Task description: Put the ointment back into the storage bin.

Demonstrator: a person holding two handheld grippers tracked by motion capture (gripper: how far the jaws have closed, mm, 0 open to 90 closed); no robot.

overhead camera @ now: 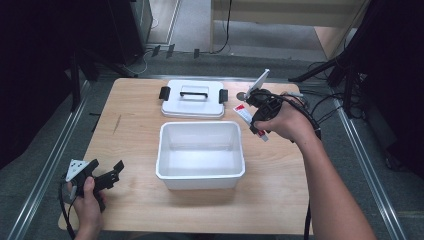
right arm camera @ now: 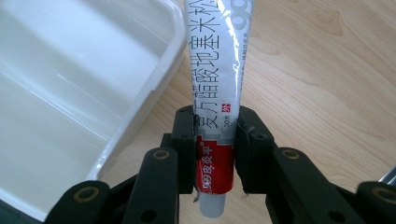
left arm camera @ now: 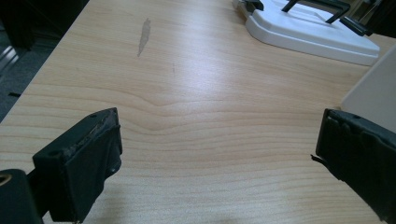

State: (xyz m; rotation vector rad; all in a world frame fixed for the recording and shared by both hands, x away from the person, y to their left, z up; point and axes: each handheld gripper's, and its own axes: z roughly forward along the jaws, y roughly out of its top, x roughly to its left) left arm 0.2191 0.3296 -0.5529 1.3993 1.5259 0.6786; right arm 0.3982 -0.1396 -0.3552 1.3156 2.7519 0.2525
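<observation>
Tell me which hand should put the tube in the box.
Right. The right gripper already clamps the tube beside the box; the left gripper sits open near the table's front-left corner.

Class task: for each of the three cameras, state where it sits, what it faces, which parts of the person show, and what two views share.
High view: above the table, looking down; both forearms, left gripper, right gripper.
Left gripper view: on the left gripper, jaws apart, facing the lid.
Right gripper view: on the right gripper, jaws clamping the tube beside the white bin.
Shared: high and right views show tube and bin.
</observation>
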